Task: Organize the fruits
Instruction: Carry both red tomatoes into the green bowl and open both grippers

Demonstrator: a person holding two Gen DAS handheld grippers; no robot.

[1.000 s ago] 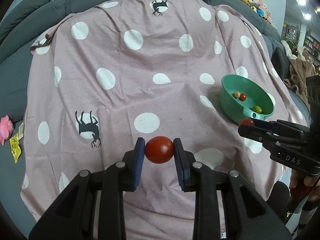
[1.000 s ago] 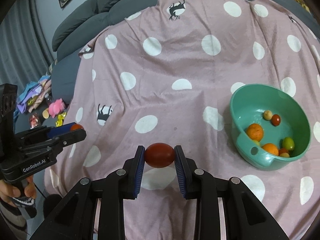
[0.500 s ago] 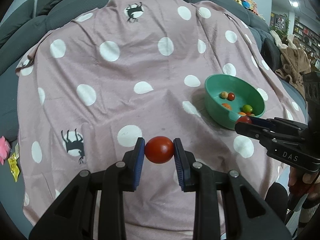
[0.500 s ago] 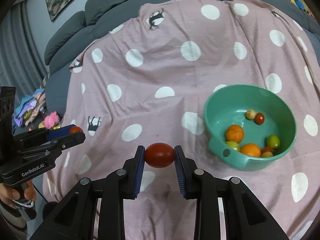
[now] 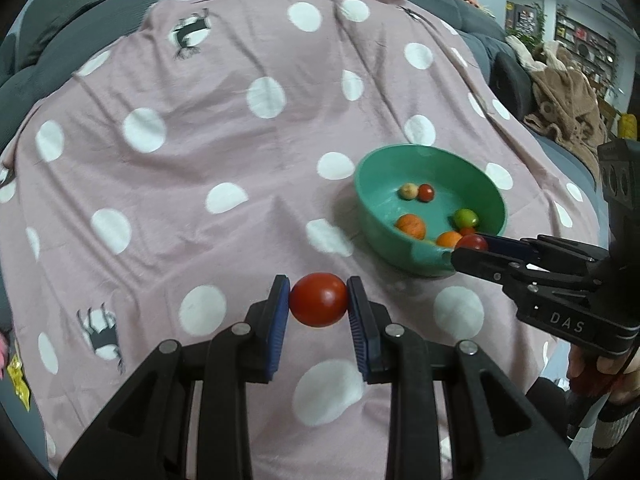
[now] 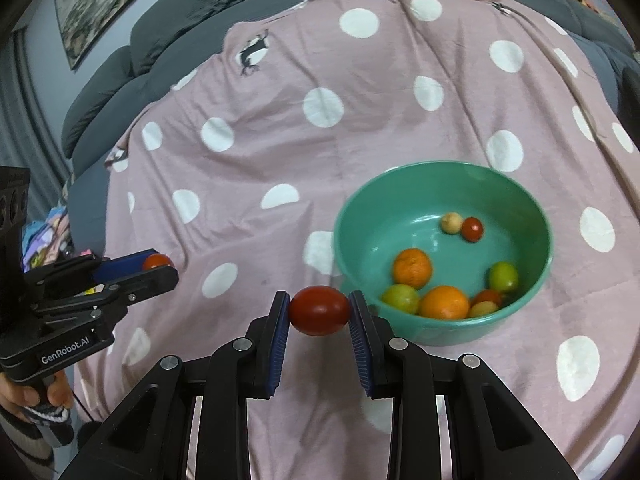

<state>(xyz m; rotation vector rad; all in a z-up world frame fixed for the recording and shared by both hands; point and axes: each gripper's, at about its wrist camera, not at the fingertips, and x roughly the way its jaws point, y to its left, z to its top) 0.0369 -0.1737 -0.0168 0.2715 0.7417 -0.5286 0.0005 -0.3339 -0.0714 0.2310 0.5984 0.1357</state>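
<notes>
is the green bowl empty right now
No, the green bowl already holds several fruits, among them two oranges and a small red tomato.

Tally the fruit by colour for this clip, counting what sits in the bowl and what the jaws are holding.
Red fruits: 4, namely the round red fruit in the left gripper, the oval red fruit in the right gripper, and two in the teal plastic bowl.
Orange fruits: 2
Green fruits: 2
Pale beige fruits: 2, one partly hidden.
Total: 10
</notes>
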